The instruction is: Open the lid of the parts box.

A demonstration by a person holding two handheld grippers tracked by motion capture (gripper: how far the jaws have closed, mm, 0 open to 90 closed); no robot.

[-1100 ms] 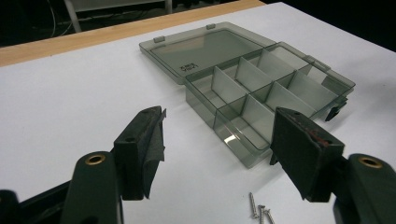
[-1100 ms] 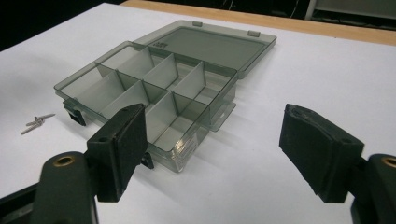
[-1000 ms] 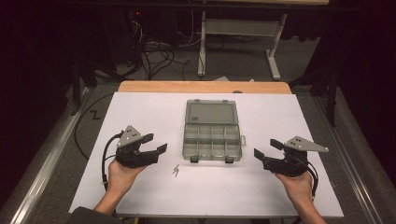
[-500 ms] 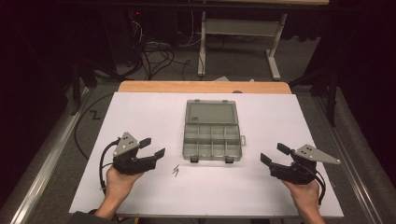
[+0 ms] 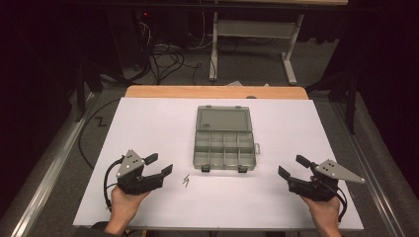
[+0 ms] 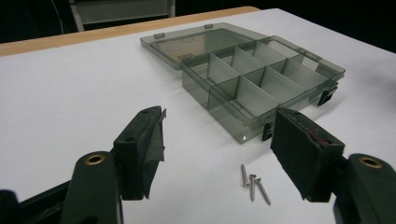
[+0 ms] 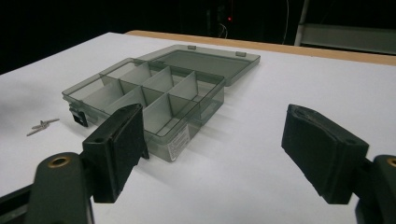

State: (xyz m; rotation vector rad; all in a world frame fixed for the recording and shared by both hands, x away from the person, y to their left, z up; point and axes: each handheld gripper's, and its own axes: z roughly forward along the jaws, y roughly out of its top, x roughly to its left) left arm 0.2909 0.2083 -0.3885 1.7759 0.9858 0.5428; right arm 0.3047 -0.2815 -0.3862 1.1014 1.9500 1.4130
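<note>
Three small screws [image 6: 252, 185] lie loose on the white table sheet [image 5: 148, 128], bunched together just in front of the near left corner of the organiser box [image 5: 223, 153]. From my left gripper [image 5: 162, 165] view they sit between my two jaws' line of sight, shafts running roughly away from me toward the box and fanned a little apart at the near ends. In the high view they read as one small zigzag of metal, so I count them from the gripper view alone. In the right gripper view they show as thin slivers at the far left, lying almost sideways to that camera.

One box, smoky clear plastic, stands in the middle of the sheet with its lid [image 5: 222, 119] folded flat back, away from me. Its long axis runs left to right across the table. I count eight compartments, two rows of four, and two dark latches on the near wall.

Both my tools are spread wide with nothing between the pads. My left gripper hovers near the screws, its jaws aimed right toward them. My right gripper [image 5: 291, 168] sits well apart from the box's right end, jaws aimed left and away from me.
</note>
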